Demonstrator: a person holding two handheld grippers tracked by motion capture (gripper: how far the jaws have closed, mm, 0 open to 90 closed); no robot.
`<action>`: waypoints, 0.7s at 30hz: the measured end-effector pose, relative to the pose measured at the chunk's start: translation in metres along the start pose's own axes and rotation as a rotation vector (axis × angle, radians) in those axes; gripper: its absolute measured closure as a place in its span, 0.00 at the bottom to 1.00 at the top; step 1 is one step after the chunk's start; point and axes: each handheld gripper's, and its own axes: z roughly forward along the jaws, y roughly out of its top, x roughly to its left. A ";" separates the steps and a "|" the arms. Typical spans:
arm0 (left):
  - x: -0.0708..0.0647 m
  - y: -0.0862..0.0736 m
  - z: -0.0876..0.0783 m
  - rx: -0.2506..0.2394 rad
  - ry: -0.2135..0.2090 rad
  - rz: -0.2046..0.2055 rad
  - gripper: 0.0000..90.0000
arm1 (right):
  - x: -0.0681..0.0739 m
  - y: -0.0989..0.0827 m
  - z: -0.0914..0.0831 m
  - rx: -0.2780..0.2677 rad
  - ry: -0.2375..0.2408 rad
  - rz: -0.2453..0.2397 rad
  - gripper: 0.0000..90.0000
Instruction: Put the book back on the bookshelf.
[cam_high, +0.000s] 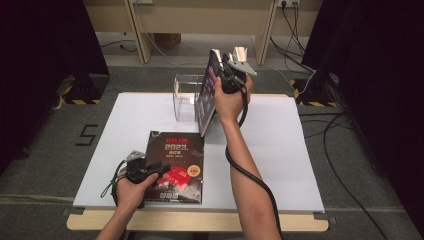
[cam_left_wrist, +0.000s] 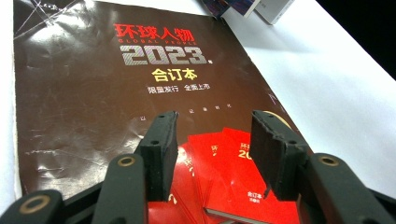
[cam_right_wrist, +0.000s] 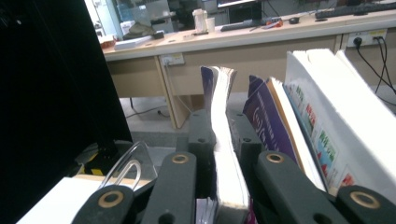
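Right gripper (cam_high: 226, 75) is pinching an upright magazine (cam_right_wrist: 226, 154); loosening, it risks toppling toward nine o'clock onto the clear box (cam_high: 186, 97).

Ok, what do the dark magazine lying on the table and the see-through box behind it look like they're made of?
The dark magazine: glossy coated paper, apparently, since its cover shows bright glare and soft creases. The see-through box: clear rigid plastic, probably acrylic, though glass is possible; the table shows through its walls and its edges catch light.

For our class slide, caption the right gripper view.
Right gripper pinches a purple-covered book by its page edges beside more upright books.
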 end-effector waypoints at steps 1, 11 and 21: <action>0.000 0.000 0.000 0.000 0.000 0.001 0.56 | 0.001 -0.001 0.001 0.008 0.003 0.000 0.91; -0.001 0.000 0.000 -0.003 -0.004 -0.003 0.56 | -0.001 -0.002 -0.003 0.043 -0.016 -0.022 0.86; -0.003 -0.002 0.003 0.009 -0.003 0.004 0.56 | -0.005 -0.004 -0.021 0.064 -0.037 -0.064 0.81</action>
